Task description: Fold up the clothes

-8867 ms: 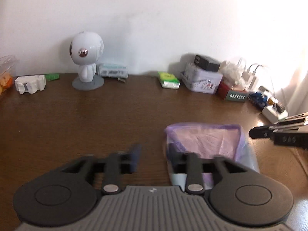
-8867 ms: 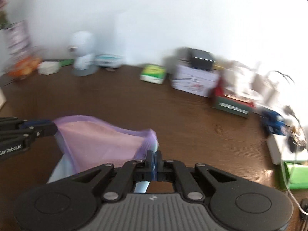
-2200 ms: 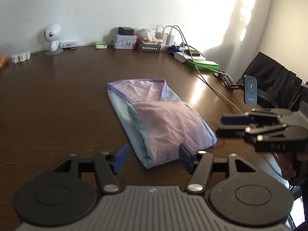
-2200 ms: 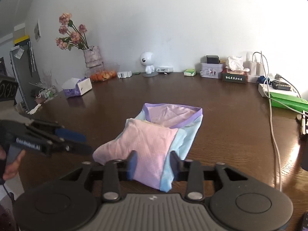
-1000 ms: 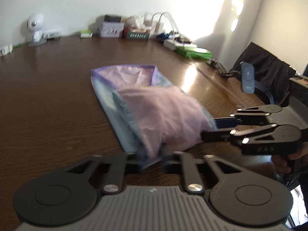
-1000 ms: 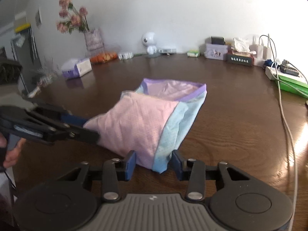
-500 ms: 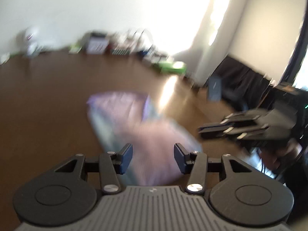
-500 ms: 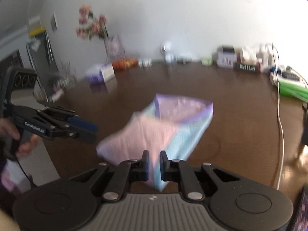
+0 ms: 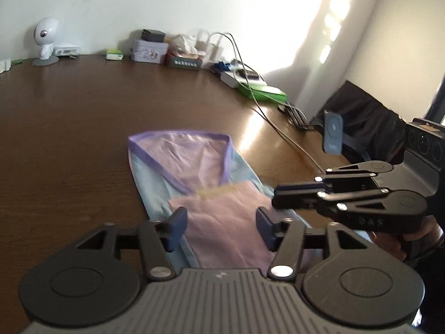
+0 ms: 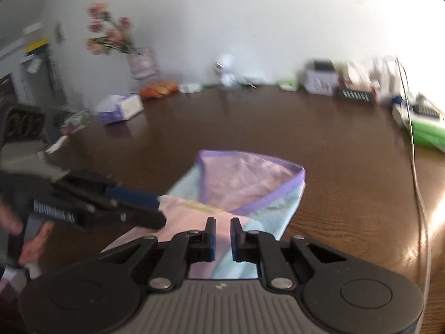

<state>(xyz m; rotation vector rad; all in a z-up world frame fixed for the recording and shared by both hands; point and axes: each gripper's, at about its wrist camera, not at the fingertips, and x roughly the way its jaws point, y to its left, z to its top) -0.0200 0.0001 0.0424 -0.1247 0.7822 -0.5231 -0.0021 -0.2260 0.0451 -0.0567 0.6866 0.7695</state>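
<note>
Pink-and-light-blue cloth garment with a purple trimmed opening lies flat on the dark brown wooden table, its pink lower part folded up over the blue body. We see the purple-edged opening pointing toward the far wall and the folded end nearest us.

We hold the left gripper just above the folded end with its blue-padded fingers spread wide, one on each side of the pink panel, gripping nothing. We hold the right gripper over the same end from the other side; its fingers stand a narrow gap apart, with no cloth visibly between them. In the left wrist view it reaches in from the right edge, tips just beside the pink fold.

Along the far edge of the table we see a white round-headed figurine, a patterned tin box, a green flat box and white cables. A vase of pink flowers stands at the left in the right wrist view, blurred.
</note>
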